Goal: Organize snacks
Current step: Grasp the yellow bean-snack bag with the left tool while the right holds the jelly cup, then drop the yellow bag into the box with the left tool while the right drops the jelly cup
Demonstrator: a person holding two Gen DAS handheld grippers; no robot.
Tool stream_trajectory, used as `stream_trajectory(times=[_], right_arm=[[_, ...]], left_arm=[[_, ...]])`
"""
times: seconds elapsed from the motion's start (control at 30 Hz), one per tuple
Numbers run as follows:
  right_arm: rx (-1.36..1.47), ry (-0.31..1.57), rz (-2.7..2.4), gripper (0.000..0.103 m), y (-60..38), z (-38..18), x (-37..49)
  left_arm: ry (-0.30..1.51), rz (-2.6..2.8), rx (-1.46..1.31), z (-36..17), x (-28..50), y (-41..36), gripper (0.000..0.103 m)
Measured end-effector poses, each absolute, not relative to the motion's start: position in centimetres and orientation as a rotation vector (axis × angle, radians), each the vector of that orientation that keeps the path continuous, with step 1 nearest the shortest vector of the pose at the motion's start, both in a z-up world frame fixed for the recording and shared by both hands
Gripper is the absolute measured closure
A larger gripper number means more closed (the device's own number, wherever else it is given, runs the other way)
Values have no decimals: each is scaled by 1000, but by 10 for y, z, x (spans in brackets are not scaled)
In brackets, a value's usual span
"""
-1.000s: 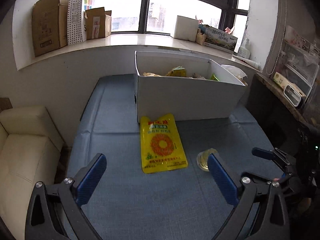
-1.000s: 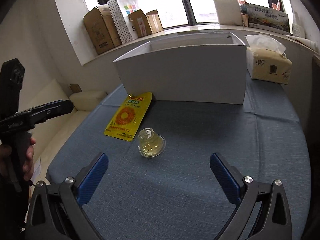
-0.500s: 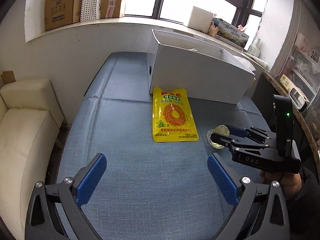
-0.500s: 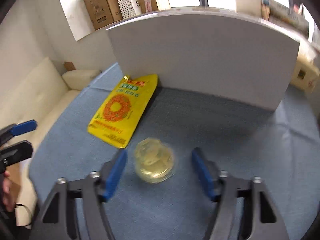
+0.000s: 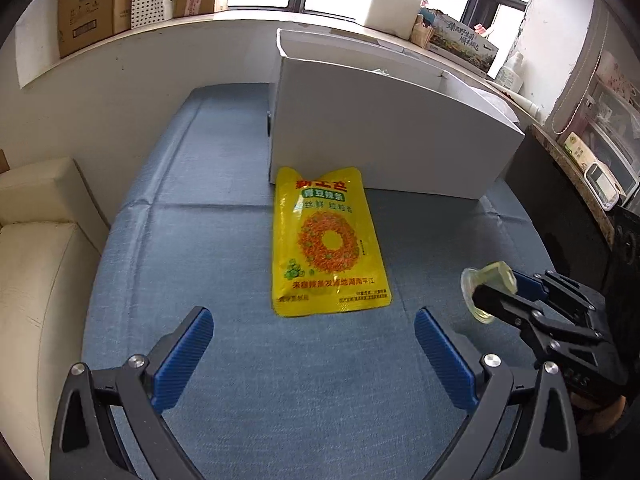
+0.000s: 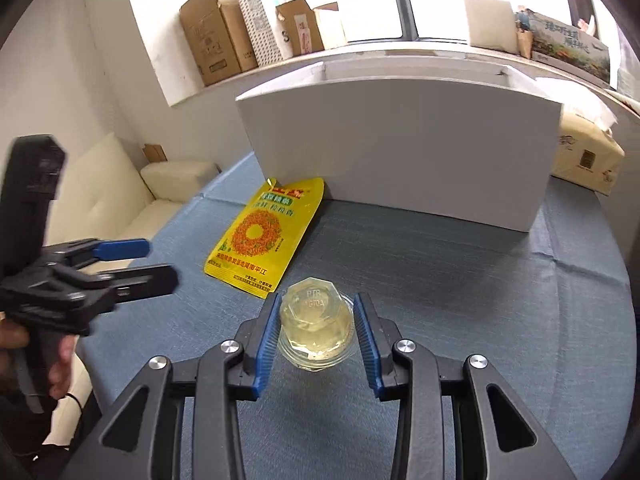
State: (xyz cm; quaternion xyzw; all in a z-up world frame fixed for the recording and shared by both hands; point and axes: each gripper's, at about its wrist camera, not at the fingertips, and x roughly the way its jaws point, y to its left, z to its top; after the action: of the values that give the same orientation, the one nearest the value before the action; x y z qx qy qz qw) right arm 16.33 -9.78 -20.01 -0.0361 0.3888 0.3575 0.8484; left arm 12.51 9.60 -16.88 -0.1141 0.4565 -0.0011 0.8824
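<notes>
Box (image 5: 384,136) contents hidden; jelly cup (image 6: 316,328) rim behind jaws.

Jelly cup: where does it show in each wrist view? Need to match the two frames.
Left wrist: jelly cup at right, lower middle, between the fingers of the right hand-held gripper, right of the yellow snack pouch.
Right wrist: jelly cup at lower centre, clamped between the blue pads, pouch behind it to the left.
Shared landmark: white box, behind the pouch.
</notes>
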Motion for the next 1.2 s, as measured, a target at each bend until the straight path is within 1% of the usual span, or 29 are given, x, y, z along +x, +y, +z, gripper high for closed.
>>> stream_trajectory(times=[0.17, 0.3, 0.5, 0.57, 0.6, 0.63, 0.67, 0.7, 0.73, 0.8, 0.9, 1.2], right_arm=[[-14, 798, 714, 63, -123, -188, 155], [22, 803, 677, 63, -142, -185, 149], [81, 811, 659, 63, -164, -189, 147], [89, 810, 654, 63, -169, -190, 148], [92, 810, 654, 63, -170, -191, 148], [98, 811, 655, 63, -171, -192, 149], [102, 809, 655, 63, -172, -192, 149], [103, 808, 657, 63, -173, -192, 149], [105, 806, 657, 63, -173, -192, 148], [113, 805, 661, 63, -174, -194, 148], [126, 812, 662, 63, -175, -196, 149], [117, 790, 670, 63, -172, -188, 145]], left_arm=[[987, -8, -226, -174, 167, 81, 0], [1061, 89, -172, -190, 201, 71, 0], [1107, 162, -162, -208, 234, 69, 1], [1084, 162, -134, -208, 238, 65, 3], [1067, 167, -114, -207, 238, 63, 9], [1050, 158, -107, -206, 237, 62, 18], [1044, 147, -110, -204, 235, 61, 22], [1047, 153, -106, -202, 233, 62, 36], [1047, 145, -110, -200, 229, 62, 55], [1029, 91, -150, -194, 221, 62, 58], [992, 70, -134, -183, 205, 58, 62], [874, -26, -137, -124, 163, 50, 63]])
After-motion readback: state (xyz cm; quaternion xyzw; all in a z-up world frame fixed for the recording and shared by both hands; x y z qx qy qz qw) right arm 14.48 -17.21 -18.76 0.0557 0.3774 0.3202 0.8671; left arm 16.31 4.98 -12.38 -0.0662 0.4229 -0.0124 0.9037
